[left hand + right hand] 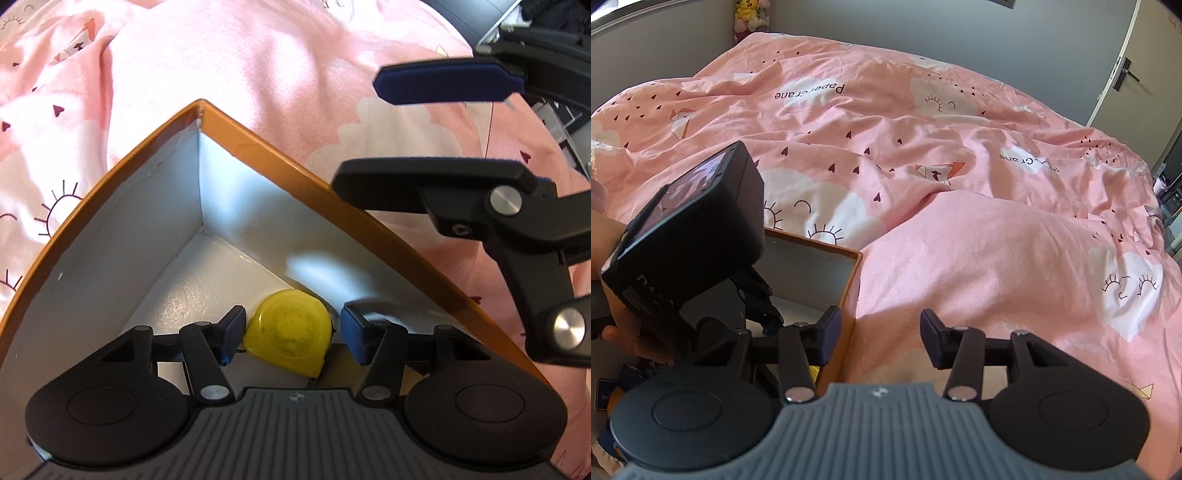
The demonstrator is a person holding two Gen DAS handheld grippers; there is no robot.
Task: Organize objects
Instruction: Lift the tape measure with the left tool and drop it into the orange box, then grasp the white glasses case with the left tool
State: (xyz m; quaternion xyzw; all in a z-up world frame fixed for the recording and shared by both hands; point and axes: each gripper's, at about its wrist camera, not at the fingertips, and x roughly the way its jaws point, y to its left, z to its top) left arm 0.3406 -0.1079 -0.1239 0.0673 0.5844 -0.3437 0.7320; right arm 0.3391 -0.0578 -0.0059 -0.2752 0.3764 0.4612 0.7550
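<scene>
Two grippers are in our hands, and we see the left gripper (290, 338) low in its own view, reaching down into an orange-rimmed box (258, 147) with pale grey inner walls. Between its blue pads sits a yellow tape measure (290, 334), near the box's right wall; the left pad looks to be at its edge while the right pad stands clear of it, so the jaws are apart and we cannot call it clamped. At the right of that frame the right gripper (424, 133) hangs over the box's rim, fingers spread with nothing between them. In the right wrist view that same gripper (881, 338) straddles the box's corner edge, with the black camera block (687, 229) of the left tool and our hand (613, 295) filling the left side. Beyond lies a rumpled pink duvet (960, 240) printed with clouds, small hearts and the words "Paper Crane". Farthest off, plush toys (750, 14) sit at the upper left and a door handle (1124, 74) at the upper right.
</scene>
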